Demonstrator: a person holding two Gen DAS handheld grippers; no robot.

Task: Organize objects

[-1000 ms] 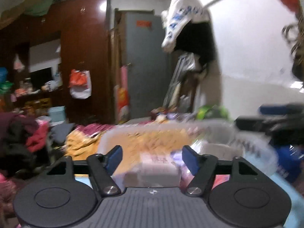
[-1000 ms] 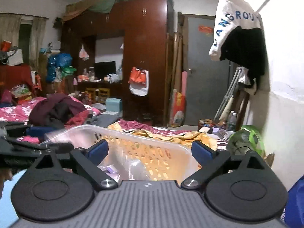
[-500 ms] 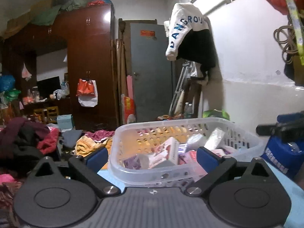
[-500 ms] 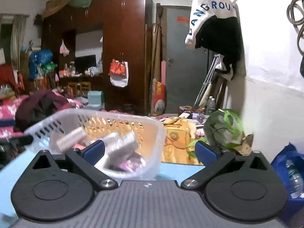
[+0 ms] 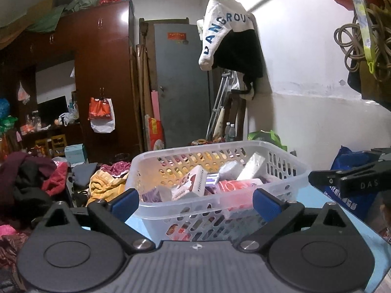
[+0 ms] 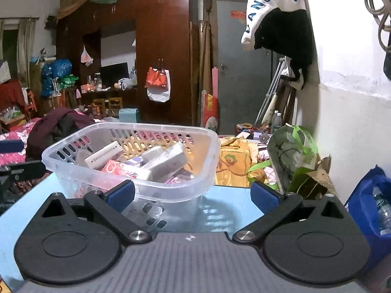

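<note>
Basket (image 5: 288,171) mid-frame on blue counter (image 6: 229,207), packed w/ boxes (image 6: 127,168); sorting seems near done. Both jaws spread wide, holding nothing.

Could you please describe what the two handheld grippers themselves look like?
Both match. The left gripper and right gripper each have a ribbed grey body, two black round-hubbed arms with silver pivot screws, and blue pads on the fingertips. No cables or sleeves are visible.
</note>
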